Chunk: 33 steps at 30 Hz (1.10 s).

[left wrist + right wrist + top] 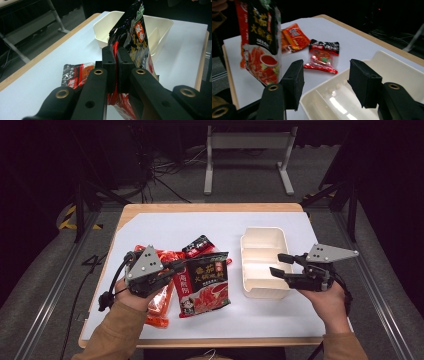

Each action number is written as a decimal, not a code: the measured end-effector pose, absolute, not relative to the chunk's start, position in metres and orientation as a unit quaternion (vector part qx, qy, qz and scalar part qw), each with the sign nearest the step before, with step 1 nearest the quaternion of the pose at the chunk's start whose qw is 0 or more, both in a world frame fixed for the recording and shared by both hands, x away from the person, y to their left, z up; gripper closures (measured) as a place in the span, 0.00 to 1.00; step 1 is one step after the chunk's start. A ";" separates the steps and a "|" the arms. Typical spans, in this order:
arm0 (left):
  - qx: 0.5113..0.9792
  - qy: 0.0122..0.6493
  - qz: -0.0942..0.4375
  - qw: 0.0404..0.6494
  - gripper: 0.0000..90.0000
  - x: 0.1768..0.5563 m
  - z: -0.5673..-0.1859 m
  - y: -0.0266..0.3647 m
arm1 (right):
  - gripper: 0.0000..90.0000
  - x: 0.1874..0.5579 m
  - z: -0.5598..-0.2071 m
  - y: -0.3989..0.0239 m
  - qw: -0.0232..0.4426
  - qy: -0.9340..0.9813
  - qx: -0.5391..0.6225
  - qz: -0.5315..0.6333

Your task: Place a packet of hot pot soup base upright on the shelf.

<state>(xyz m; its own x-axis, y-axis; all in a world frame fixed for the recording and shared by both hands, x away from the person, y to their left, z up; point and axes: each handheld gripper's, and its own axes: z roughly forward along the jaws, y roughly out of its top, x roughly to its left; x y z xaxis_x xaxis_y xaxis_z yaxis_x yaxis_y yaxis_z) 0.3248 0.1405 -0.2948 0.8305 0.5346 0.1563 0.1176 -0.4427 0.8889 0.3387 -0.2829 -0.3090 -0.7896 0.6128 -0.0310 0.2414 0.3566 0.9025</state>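
Above the counter point(150, 227), the black sauce packet point(204, 282) hangs clamped at its edge in the left tongs point(116, 68). Just right stands the cream tray point(262, 237); over its near rim, the right tongs point(325, 83) stand released.

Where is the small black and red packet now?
In the high view, the small packet lies on the white table cover, left of the cream tray, behind the lifted big packet.

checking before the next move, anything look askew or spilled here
Nothing spilled or damaged. The black sauce packet hangs upright, pinched in the left gripper above the table. The cream tray sits square and empty.
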 end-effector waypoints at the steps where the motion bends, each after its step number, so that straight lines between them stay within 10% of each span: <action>1: 0.822 0.197 0.213 0.491 0.97 0.325 -0.294 0.141 | 0.50 0.338 -0.306 -0.278 0.181 0.804 0.259 0.504; 33: 0.825 0.176 0.198 0.500 0.97 0.322 -0.292 0.139 | 0.39 0.364 -0.281 -0.180 0.074 0.837 0.176 0.513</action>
<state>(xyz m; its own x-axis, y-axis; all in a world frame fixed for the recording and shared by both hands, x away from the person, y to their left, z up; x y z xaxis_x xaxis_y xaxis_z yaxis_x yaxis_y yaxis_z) 0.3217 0.1390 -0.2919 0.8596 0.4882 0.1511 0.0922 -0.4391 0.8937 0.3639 -0.1800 -0.2810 -0.9267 0.3715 0.0565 0.2187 0.4107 0.8851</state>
